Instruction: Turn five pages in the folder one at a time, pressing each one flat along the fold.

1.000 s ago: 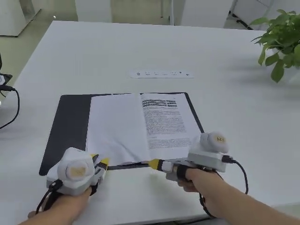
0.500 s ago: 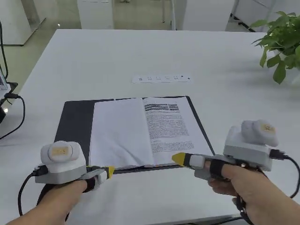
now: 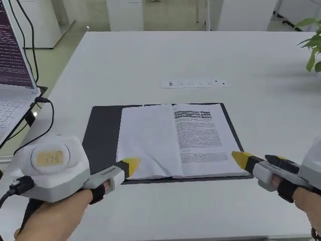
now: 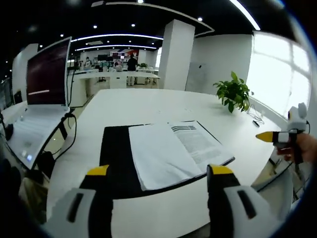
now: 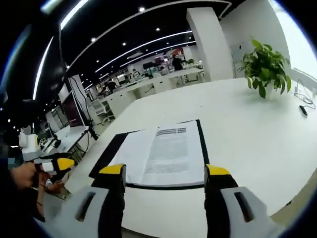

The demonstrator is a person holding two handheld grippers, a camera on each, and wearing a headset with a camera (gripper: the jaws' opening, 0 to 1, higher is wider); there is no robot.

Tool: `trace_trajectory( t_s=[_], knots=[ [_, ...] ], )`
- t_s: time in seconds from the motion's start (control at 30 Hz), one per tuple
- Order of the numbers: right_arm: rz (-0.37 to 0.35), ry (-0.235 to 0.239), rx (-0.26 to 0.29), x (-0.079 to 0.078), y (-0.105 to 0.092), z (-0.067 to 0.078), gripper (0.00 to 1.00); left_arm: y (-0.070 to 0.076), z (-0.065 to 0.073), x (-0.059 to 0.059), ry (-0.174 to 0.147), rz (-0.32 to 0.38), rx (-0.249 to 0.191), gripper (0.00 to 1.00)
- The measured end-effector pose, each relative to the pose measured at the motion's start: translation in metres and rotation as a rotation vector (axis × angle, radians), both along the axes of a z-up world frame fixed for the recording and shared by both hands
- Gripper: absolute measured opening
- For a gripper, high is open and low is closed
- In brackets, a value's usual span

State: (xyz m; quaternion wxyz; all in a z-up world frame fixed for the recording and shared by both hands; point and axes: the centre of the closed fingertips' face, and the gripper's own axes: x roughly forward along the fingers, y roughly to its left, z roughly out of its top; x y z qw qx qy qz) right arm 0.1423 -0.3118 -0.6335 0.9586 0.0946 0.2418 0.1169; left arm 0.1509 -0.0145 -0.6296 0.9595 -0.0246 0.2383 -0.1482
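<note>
Flanking the folder [image 3: 165,140] on the white table [image 3: 150,60], left tool [image 4: 158,171] and right tool [image 5: 164,169] gape.

The folder [image 3: 103,135] has a matt black cover and plain white paper pages [image 3: 148,140]. Under it, the surface [image 3: 150,55] is smooth white, faintly glossy. Left gripper [image 3: 130,164] and right gripper [image 3: 241,159]: matt white plastic, yellow-tipped jaws.

The black folder [image 3: 102,136] before me lies open just below the middle of the head view. Its left page [image 3: 148,143] is blank white. Its right page [image 3: 200,135] carries printed text under a bold heading. A broad strip of bare cover shows left of the pages.
</note>
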Motion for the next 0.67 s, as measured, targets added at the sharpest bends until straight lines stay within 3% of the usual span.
trace_trajectory(
  t_s=[0.07,0.13,0.2,0.27,0.47,0.67],
  knots=[
    [-0.007,-0.021,-0.048,0.000,-0.010,0.001,0.78,0.000,0.005,-0.004,-0.009,0.003,0.025,0.90],
    [-0.001,-0.026,-0.060,-0.001,-0.013,0.002,0.90,0.002,0.005,-0.006,-0.012,0.009,0.034,0.99],
    [0.013,-0.040,-0.074,0.000,-0.020,0.002,0.99,0.005,0.004,-0.010,-0.002,0.015,0.035,0.99],
    [0.021,-0.035,-0.087,-0.002,-0.027,0.000,1.00,0.006,0.002,-0.017,0.017,0.018,0.032,0.99],
    [0.042,-0.045,-0.069,-0.002,-0.031,0.001,1.00,0.008,0.002,-0.029,0.028,0.021,0.053,0.99],
    [0.058,-0.047,-0.066,0.002,-0.035,0.002,1.00,0.006,0.016,-0.031,0.004,0.035,0.040,0.99]
  ],
)
